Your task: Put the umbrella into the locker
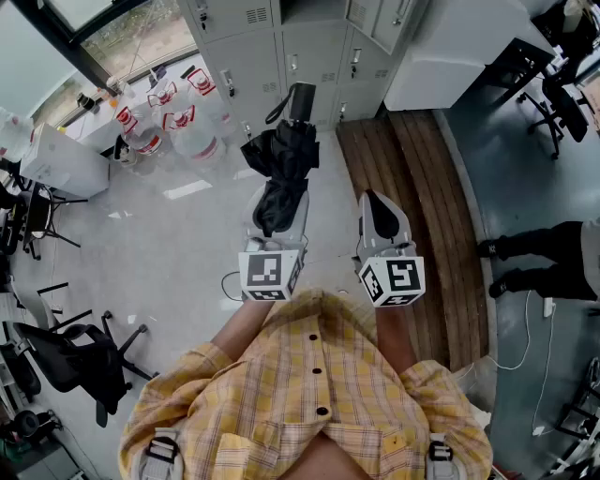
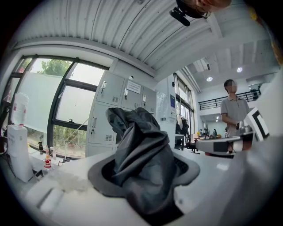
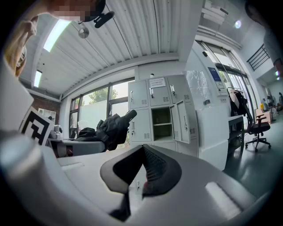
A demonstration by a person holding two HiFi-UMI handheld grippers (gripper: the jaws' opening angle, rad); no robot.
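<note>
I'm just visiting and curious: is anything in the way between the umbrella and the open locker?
No. The head view shows only bare floor between the umbrella and the open locker.

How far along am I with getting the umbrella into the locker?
Done: the folded black umbrella is picked up, clamped in the left tool. In hand: it is held out toward the lockers; the right tool is shut and empty. Left: reach the open locker compartment ahead, set the umbrella inside and let go.
</note>
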